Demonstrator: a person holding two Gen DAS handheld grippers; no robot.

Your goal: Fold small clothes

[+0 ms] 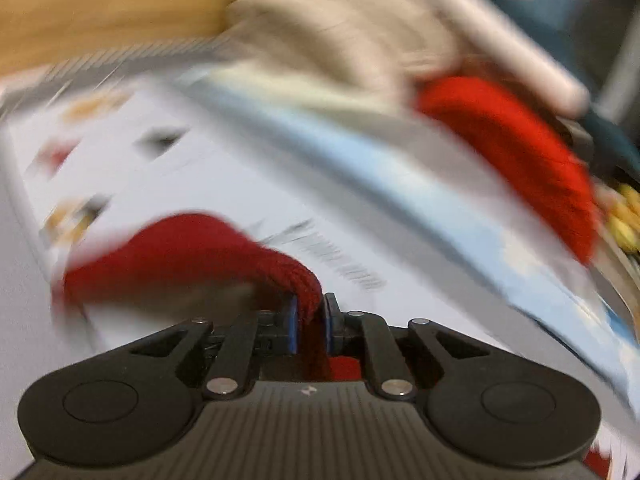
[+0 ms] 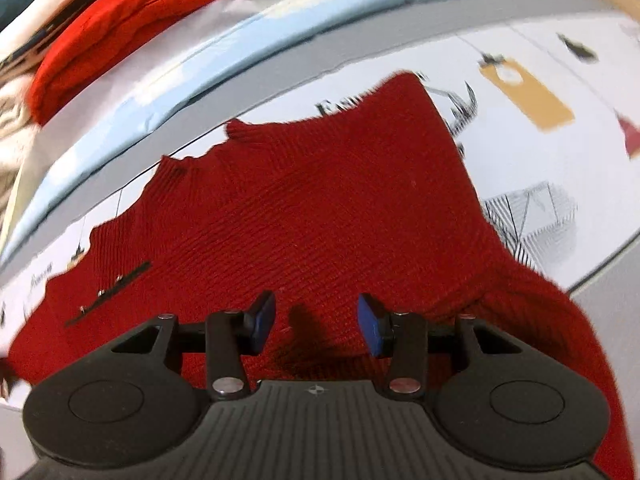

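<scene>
A dark red knitted garment (image 2: pixel 320 200) lies spread on a white printed sheet (image 2: pixel 540 60). My right gripper (image 2: pixel 316 328) hovers just above the knit with its blue pads apart and nothing between them. In the blurred left wrist view, my left gripper (image 1: pixel 311 320) is shut on a fold of the same red knit (image 1: pixel 180 256), which rises from the sheet into the blue pads. The rest of the garment is out of that view.
A folded bright red garment (image 2: pixel 132 20) lies on a light blue sheet (image 2: pixel 200 64) beyond the work area, with cream cloth (image 1: pixel 340 28) beside it. A wooden surface (image 1: pixel 100 4) shows at the far left. Yellow items (image 1: pixel 626 216) sit at the right edge.
</scene>
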